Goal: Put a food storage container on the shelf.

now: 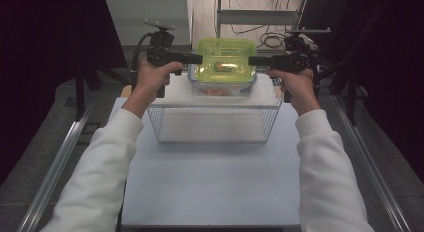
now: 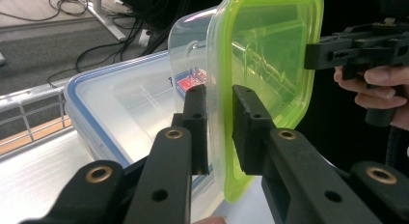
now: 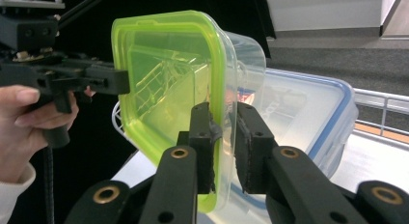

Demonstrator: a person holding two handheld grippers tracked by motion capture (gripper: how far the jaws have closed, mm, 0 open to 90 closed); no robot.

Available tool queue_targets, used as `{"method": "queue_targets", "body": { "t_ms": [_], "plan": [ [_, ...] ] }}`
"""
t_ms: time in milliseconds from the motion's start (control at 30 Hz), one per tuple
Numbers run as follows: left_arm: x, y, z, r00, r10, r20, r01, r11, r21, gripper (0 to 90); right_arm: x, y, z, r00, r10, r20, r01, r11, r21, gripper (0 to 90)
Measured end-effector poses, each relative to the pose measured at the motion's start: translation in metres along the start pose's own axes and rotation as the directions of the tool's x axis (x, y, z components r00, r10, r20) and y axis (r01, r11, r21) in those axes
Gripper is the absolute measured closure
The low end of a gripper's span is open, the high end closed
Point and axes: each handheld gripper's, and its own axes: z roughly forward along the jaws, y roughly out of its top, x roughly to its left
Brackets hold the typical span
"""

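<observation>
A clear plastic container with a lime-green lid [image 1: 226,54] [image 2: 270,50] [image 3: 164,74] is held between my two grippers, above a larger clear box with a blue-rimmed lid [image 2: 120,103] [image 3: 299,113]. My left gripper [image 1: 197,58] [image 2: 219,96] is shut on the container's left rim, one jaw on each side of the green lid's edge. On the opposite rim my right gripper [image 1: 252,60] [image 3: 222,113] is shut in the same way. Something red [image 2: 190,81] lies inside the container. I cannot tell whether it rests on the box or hangs just above it.
The blue-rimmed box sits on a white wire basket [image 1: 215,124] at the far end of a white tabletop [image 1: 210,187]. Metal rails [image 1: 60,162] run along both sides of the table. Cables [image 2: 96,50] lie on the floor beyond.
</observation>
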Motion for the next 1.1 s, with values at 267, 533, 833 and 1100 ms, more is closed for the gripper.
{"method": "queue_targets", "body": {
  "t_ms": [267,533,833,1100],
  "plan": [
    [0.006,0.003,0.007,0.9985,-0.053,-0.010,0.053,0.9986,-0.004,65.8,-0.006,0.001,0.010,0.9991,0.035,0.023,-0.035,0.999,0.003,72.7],
    [0.011,0.005,0.019,0.9973,-0.065,-0.034,0.064,0.9979,-0.010,50.1,-0.010,0.000,0.017,0.9971,0.059,0.049,-0.058,0.998,-0.013,65.5],
    [0.020,0.006,0.032,0.9974,-0.073,0.002,0.073,0.9973,-0.013,33.5,-0.013,0.000,0.021,0.9941,0.085,0.067,-0.082,0.996,-0.042,59.2],
    [0.022,0.010,0.017,0.9983,-0.058,0.005,0.058,0.9945,-0.087,17.3,-0.010,0.001,0.005,0.9922,0.082,0.094,-0.072,0.992,-0.101,47.7]
  ]
}}
